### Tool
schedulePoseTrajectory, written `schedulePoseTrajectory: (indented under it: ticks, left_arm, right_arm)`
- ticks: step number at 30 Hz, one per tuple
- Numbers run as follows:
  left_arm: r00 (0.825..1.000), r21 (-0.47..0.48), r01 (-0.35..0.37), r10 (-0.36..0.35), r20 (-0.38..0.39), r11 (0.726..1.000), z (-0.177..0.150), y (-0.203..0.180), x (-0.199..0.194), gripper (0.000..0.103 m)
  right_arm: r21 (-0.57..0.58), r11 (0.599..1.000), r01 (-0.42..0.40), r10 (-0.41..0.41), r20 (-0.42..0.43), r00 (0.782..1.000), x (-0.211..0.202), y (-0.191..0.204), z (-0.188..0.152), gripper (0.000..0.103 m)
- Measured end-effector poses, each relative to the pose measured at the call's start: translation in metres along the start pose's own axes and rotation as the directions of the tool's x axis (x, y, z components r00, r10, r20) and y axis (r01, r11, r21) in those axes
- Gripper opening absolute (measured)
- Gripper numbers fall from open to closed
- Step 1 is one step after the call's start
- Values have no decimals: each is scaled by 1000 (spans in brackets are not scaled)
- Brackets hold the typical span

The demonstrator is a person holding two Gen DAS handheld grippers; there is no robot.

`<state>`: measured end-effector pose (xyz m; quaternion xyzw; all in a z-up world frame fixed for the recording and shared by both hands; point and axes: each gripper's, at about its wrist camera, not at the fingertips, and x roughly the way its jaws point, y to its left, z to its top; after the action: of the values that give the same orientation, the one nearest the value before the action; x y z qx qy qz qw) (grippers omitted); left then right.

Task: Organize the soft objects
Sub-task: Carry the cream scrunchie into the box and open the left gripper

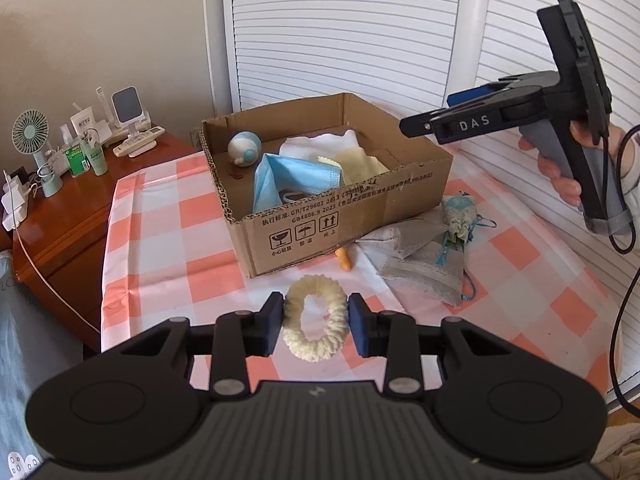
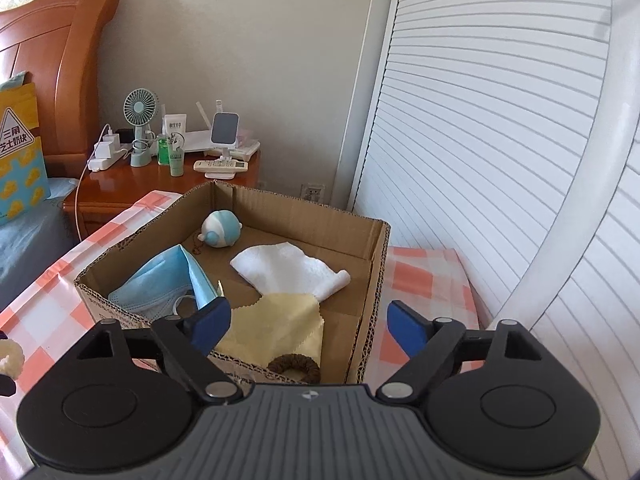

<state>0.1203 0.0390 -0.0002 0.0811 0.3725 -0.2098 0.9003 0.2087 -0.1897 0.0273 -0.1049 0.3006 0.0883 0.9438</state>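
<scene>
My left gripper (image 1: 316,320) is shut on a cream fuzzy scrunchie (image 1: 292,336), held above the checked cloth in front of the cardboard box (image 1: 320,220). The box holds a blue face mask (image 2: 160,284), a white cloth (image 2: 292,268), a yellow cloth (image 2: 280,324), a round blue-white plush (image 2: 221,229) and a brown scrunchie (image 2: 295,366). My right gripper (image 2: 308,330) is open and empty, hovering above the box's near right part; it also shows in the left wrist view (image 1: 424,120). The cream scrunchie also shows at the right wrist view's left edge (image 2: 9,356).
Right of the box on the cloth lie grey lace pouches (image 1: 424,268), a patterned sachet (image 1: 460,216) and a small orange piece (image 1: 344,258). A wooden nightstand (image 1: 60,216) with a fan (image 2: 140,120), bottles and a remote stands at the left. White louvred doors (image 2: 480,140) stand behind.
</scene>
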Motion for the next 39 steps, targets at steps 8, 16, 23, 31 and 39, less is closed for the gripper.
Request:
schedulePoseTrajectory:
  ticks: [8,16,23,31,39]
  left_arm:
    - [1000,31,13,-13,11,999,14,-6,2,34]
    - [999,74,22,-25,36,997,42,-16,9,34]
    - [999,111,20,-25,43,994,90,-23,34,34]
    - [999,105,-25,20,47,994,150,-23,86,34]
    - [993,34,-110,108,49,993,171,-8,121,98]
  right_arm:
    - [62,998,9,-7,-28,1000,-35,2,-24,103]
    - [127,991,44,-29,-115,993,-54,14,-53,103]
    - [221,975,25,9,-151,989,-63,15,-76,103]
    - [235,971,47,-11,-150,989,-71,5,-82,103]
    - [247,968,39,-5,-137,991,-74,0,-83,103]
